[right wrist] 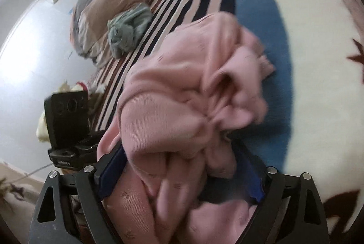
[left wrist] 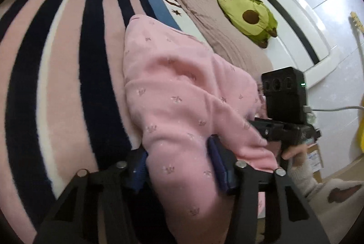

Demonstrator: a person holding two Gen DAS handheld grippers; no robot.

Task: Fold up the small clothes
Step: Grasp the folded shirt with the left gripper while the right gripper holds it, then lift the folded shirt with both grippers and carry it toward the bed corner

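Your left gripper (left wrist: pixel 179 166) points downward, its pads pressed against bunched cloth. Your right gripper (right wrist: pixel 182 175) stands wide apart, pads clear. Your right hand (left wrist: pixel 295 153) grips its handle.

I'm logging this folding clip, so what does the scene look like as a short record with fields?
surface: striped blanket on a bed
garment: pink garment, bunched, not folded flat
left gripper: jaws either side of a fold of the cloth
right gripper: jaws wide, cloth bunched between them, blurred
other clothes: grey-green garment, crumpled on the stripes
bystander item: avocado plush by the headboard
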